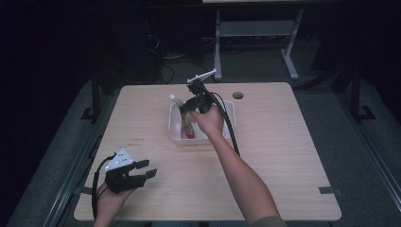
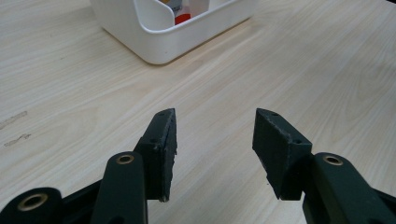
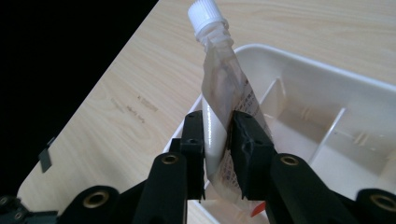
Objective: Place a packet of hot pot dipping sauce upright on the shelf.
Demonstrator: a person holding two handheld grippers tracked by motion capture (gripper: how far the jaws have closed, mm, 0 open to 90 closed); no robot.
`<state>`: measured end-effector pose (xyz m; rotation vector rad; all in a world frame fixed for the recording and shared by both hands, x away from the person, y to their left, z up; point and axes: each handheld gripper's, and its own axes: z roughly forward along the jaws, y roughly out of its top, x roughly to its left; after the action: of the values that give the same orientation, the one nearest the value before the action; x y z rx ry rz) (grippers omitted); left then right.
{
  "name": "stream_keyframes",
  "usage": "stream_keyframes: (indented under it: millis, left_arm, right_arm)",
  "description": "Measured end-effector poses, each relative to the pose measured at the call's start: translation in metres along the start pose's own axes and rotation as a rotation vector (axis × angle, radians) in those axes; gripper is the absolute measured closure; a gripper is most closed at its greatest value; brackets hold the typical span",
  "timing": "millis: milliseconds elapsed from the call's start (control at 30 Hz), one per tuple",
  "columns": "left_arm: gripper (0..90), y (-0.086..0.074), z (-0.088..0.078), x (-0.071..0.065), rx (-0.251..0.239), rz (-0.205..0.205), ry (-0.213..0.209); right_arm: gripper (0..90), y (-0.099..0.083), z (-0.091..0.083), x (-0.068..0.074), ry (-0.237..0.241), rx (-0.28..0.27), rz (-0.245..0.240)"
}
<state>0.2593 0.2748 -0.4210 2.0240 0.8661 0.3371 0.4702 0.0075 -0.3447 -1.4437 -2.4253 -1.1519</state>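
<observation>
Pouch with a white cap sits between the black jaws of the right gripper, in the middle of the right gripper view. The jaws are close to its sides, but I cannot tell if they press it. Its long side runs up and away from the gripper, cap at the top, and its bottom end goes down into the white box. In the high view the box is in the middle of the table, and the right hand is right over it. Left gripper rests at the lower left, far from the box, jaws partly open and holding nothing. So the right hand is the nearer one.
</observation>
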Motion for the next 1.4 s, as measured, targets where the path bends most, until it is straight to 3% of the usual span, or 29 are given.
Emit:
stream_keyframes:
  millis: [600,1400]
  left_arm:
    - [49.5,0.0,0.0,0.0,0.0,-0.001,0.003]
    - [46.1,0.0,0.002,0.0,0.013,0.005,0.011]
  right_arm:
    - [69.9,-0.008,-0.002,-0.001,0.045,0.052,-0.027]
    - [65.6,-0.018,-0.015,-0.007,0.048,0.061,-0.059]
